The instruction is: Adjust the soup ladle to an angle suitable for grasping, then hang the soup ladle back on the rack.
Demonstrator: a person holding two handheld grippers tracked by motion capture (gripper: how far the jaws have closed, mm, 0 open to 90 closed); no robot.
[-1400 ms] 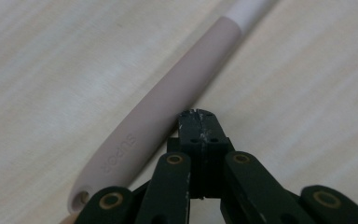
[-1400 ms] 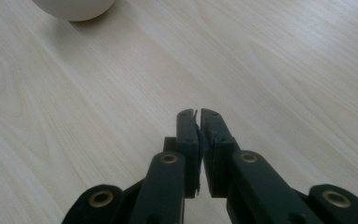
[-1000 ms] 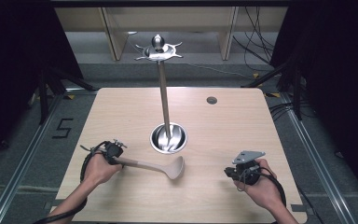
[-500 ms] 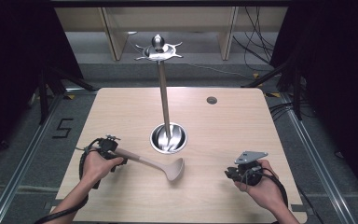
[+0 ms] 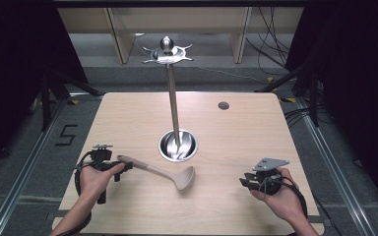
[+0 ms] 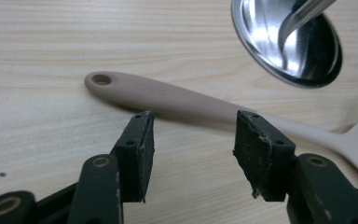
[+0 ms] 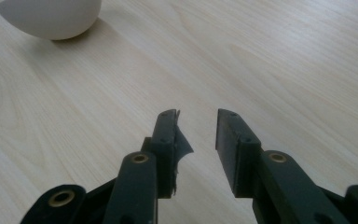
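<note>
A beige ladle [image 5: 152,169] lies flat on the wooden table [image 5: 236,137], its bowl [image 5: 184,178] toward the middle and the holed handle end at the left. My left gripper [image 5: 121,167] sits at that handle end. Its jaws have just been opening and now stand open. In the left gripper view the ladle's handle [image 6: 168,95] runs across just beyond the left gripper [image 6: 195,122], and the pads do not touch it. My right gripper [image 5: 246,181] hovers at the front right. Its jaws have also just been opening, and the right gripper [image 7: 197,116] has nothing between its jaws.
A steel utensil stand [image 5: 173,98] rises from a round dish base [image 5: 177,146] at the table's middle, with a hooked crown [image 5: 167,53] on top. The base [image 6: 286,42] lies just past the ladle. A small dark hole [image 5: 223,105] marks the far right of the table.
The left gripper has let go of the ladle handle and drawn back to the left. The ladle stays lying on the table. The right hand has kept its place.
</note>
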